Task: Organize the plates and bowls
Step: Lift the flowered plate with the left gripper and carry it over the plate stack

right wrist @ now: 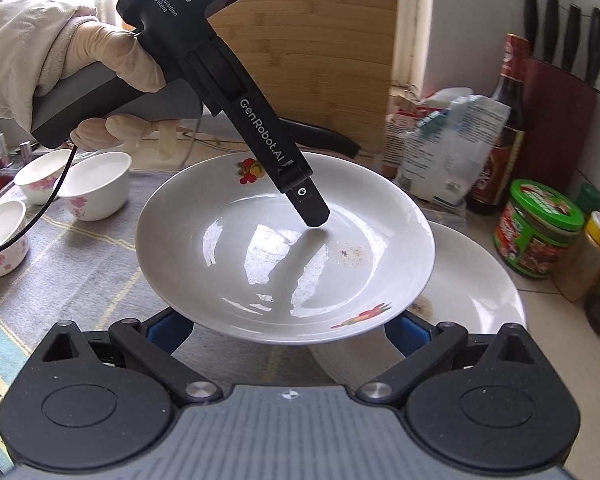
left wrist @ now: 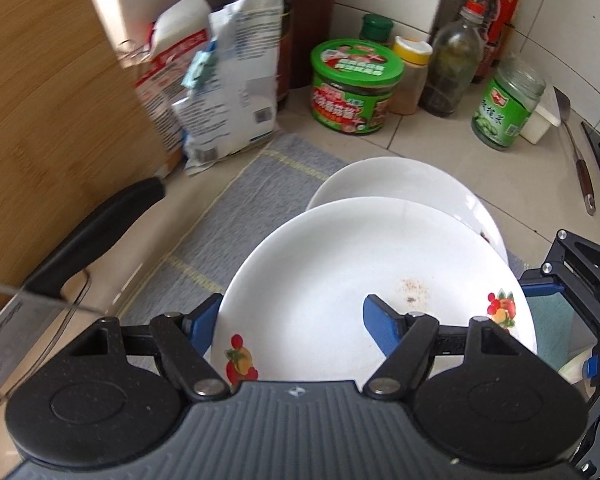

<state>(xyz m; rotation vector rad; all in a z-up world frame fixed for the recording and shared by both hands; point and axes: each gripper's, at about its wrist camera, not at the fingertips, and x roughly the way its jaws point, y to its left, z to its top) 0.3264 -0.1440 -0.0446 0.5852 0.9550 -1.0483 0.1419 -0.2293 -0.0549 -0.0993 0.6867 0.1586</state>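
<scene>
- Plate (right wrist: 284,248) with fruit print sits lifted above a second plate (right wrist: 472,280) on the grey mat (left wrist: 228,216).
- Left gripper (left wrist: 290,320) pinches its far rim.
- Right gripper (right wrist: 286,330) holds the near rim between its fingers.

We see the left gripper (left wrist: 290,322) clamped on the near rim of a white plate (left wrist: 332,280) with fruit prints, one blue finger (left wrist: 382,326) lying over its face, the other under the rim. A second white plate (left wrist: 396,182) lies beyond on a grey mat (left wrist: 236,216). The right gripper (left wrist: 572,284) shows at the right edge. Behind stand a green-lidded jar (left wrist: 354,88), bottles and bags.
</scene>
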